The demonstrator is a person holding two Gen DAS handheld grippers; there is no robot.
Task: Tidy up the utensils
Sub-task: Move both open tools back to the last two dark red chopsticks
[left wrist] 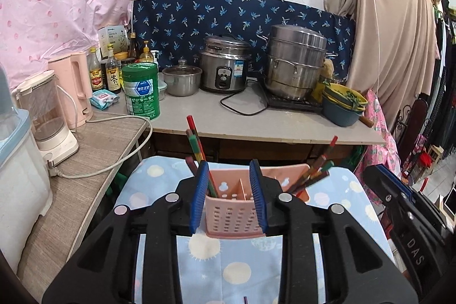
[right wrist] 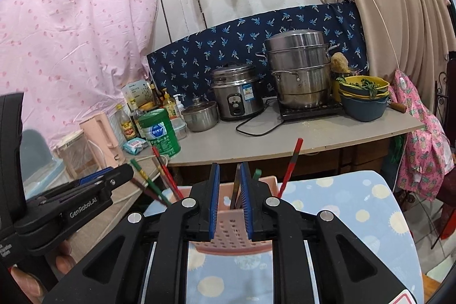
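**Both grippers hover at the chopstick holder: tipping is the risk**

A grey worktop (left wrist: 285, 124) crowded with steel pots runs behind a low surface draped in a pale blue cloth with cream dots (left wrist: 228, 261). On that cloth stands the pink perforated plastic utensil holder (left wrist: 233, 215), divided into compartments. Red, green and dark lacquered chopsticks (left wrist: 196, 144) lean out of its left side, and another bunch (left wrist: 322, 164) splays from the right.

The left gripper (left wrist: 230, 198) has its blue-padded fingers (left wrist: 199, 198) spread on either side of the holder's near left compartment; the pads appear clear of the walls and pinch nothing. The right gripper (right wrist: 230, 201) has its fingers parted only narrowly, with one dark chopstick (right wrist: 236, 187) standing in the gap; whether the pads touch it cannot be told.

The holder looks light and top-heavy with its leaning sticks. A finger catching the rim or a slanted chopstick could probably tip it or slide it across the loose cloth, scattering the sticks. The two grippers are also close together and may knock each other.
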